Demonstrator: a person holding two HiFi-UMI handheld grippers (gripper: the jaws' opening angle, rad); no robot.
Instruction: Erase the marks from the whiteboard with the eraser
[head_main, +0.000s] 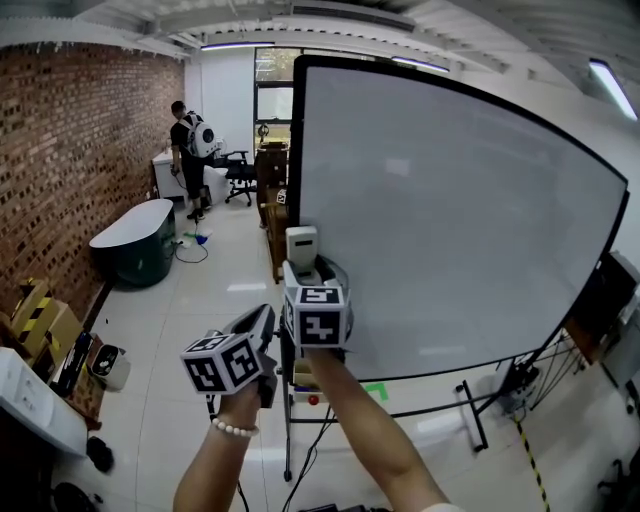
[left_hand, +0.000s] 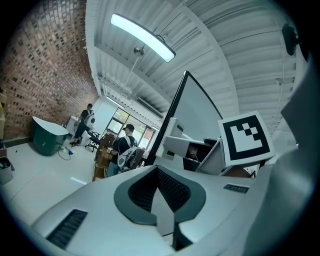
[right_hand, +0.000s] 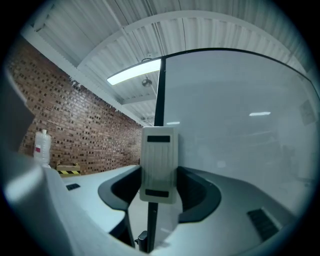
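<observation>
While my right claw (head_main: 303, 268) is clamped on the eraser (head_main: 301, 243) from both sides, I hold it up in front of the whiteboard (head_main: 450, 220), low on the board's left part and just inside its black frame. From the right gripper view the eraser (right_hand: 159, 160) stands upright between my dark pads (right_hand: 197, 192). It is a pale block with a ribbed face and a dark strip near the top and bottom. The whiteboard (right_hand: 240, 130) fills the space behind it, pale grey with a few light reflections. Whether the eraser touches the board I cannot tell.

My left claw (head_main: 262, 320) hangs lower and to the left, beside my right forearm and clear of the board. In the left gripper view its jaws are pressed together with nothing between them (left_hand: 159, 182), and my right gripper's marker cube (left_hand: 245, 137) sits just ahead against the whiteboard (left_hand: 195, 112). A bead bracelet (head_main: 232, 428) circles my left wrist.

Off to the left runs a brick wall (head_main: 80, 150), with a dark tub (head_main: 135, 245) on the white floor below it. A person (head_main: 188, 150) stands at the far end of the room, well apart from me.
</observation>
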